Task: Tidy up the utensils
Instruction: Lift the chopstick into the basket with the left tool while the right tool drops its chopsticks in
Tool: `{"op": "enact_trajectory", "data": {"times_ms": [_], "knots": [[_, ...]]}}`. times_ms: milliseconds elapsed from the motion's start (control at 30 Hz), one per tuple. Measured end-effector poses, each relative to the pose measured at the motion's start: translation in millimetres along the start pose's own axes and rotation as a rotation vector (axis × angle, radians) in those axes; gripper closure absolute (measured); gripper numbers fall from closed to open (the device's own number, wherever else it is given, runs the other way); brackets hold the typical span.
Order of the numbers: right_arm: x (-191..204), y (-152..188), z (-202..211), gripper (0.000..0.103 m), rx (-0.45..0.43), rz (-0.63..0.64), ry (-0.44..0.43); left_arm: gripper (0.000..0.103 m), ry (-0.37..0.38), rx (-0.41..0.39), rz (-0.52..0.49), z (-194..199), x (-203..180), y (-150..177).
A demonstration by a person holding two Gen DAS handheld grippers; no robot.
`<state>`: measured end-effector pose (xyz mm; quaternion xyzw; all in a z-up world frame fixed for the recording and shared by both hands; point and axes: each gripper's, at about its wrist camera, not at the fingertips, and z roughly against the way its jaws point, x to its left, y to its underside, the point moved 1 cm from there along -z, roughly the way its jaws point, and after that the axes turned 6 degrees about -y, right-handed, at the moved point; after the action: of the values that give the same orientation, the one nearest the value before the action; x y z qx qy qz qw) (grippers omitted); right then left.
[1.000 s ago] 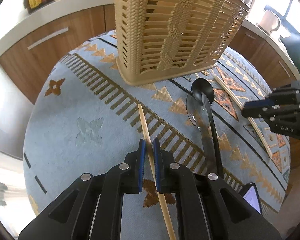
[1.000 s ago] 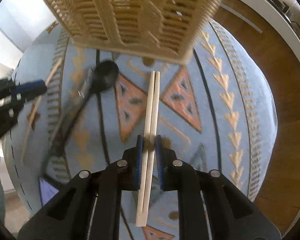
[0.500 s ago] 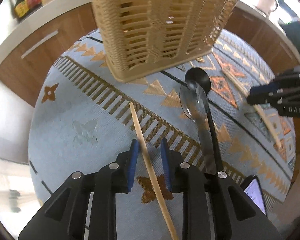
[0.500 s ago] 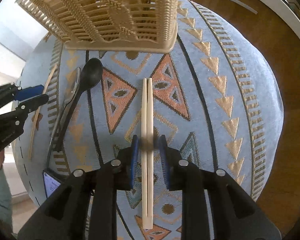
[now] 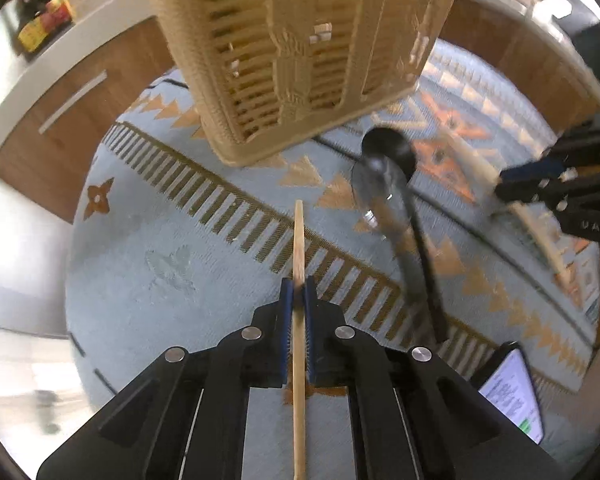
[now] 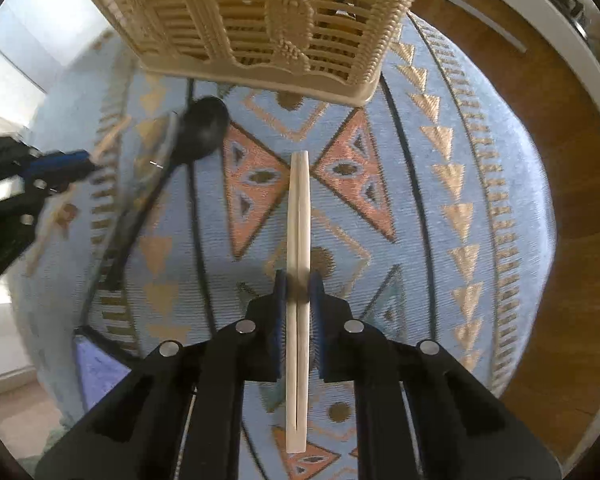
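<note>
Basket (image 5: pixel 300 52) ahead; spoons (image 5: pixel 396 200) beside chopsticks (image 6: pixel 298 280).

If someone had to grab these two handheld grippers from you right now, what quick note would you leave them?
Left gripper: shut on a single wooden chopstick.
Right gripper: shut on the pale joined chopstick pair.
The wicker basket stands just ahead on the patterned cloth.
The black spoon and clear spoon lie on the cloth, untouched.
Left to do: likely both chopstick loads into the basket, then the spoons.
</note>
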<state>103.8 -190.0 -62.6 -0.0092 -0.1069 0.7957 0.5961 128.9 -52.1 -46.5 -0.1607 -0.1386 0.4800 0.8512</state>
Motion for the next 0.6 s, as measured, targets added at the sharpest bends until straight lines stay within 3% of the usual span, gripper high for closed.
{"op": "enact_trajectory", "data": {"times_ms": [133, 300, 400, 600], "knots": [[6, 11, 38, 0.094, -0.14, 0.038, -0.069, 0.1, 0.066, -0.154, 0.097, 30, 8, 9], [21, 24, 91, 0.094, -0.337, 0.094, -0.104, 0.1, 0.117, -0.426, 0.197, 95, 13, 14], [24, 26, 121, 0.094, -0.463, 0.095, -0.133, 0.1, 0.141, -0.533, 0.266, 124, 20, 4], [18, 6, 179, 0.094, -0.702, 0.079, -0.192, 0.1, 0.13, -0.746, 0.311, 175, 21, -29]]}}
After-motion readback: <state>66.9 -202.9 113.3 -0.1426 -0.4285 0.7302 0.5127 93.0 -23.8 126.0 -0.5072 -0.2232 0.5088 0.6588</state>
